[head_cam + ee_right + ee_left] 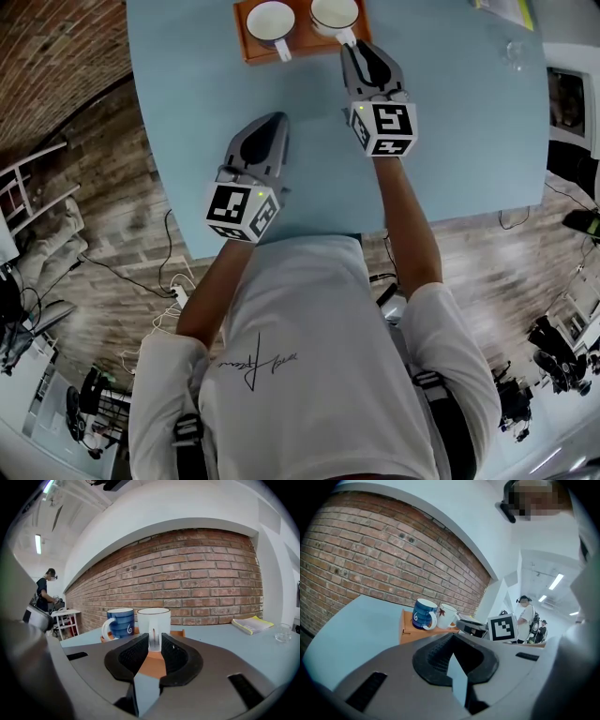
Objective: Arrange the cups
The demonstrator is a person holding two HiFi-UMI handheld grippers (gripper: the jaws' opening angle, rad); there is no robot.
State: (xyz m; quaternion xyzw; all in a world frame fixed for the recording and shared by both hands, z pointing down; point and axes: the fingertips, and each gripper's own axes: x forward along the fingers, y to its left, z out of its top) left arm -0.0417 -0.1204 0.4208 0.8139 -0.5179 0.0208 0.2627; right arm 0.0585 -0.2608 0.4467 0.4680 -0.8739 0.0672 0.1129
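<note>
**Right gripper view: white cup taken by its handle**

Right gripper view looks straight along the jaws of the right gripper [153, 645] at the white cup [153, 619]. The cup's handle [153, 637] points back at the camera and stands between the two pads. The gap at the tips is just the width of the handle, so the jaws appear to be pinching it. That grip suits a lift or a turn without touching the rim.

The blue cup [121, 623] stands just beside the white one on its left, and both are upright on the orange tray [178, 633]. The tray lies toward the far side of the table [450, 141].

In the head view the right gripper [349, 43] reaches over the tray's near edge to the white cup [335, 13], and the blue cup [271, 21] is untouched.

The left gripper [277, 118] hangs over bare table nearer the person, well apart from the tray [246, 45]. Its own view shows its jaws pressed together on nothing, probably parked to keep clear.

A book [253, 624] and a glass [282, 632] sit toward the far right corner, out of the way.
</note>
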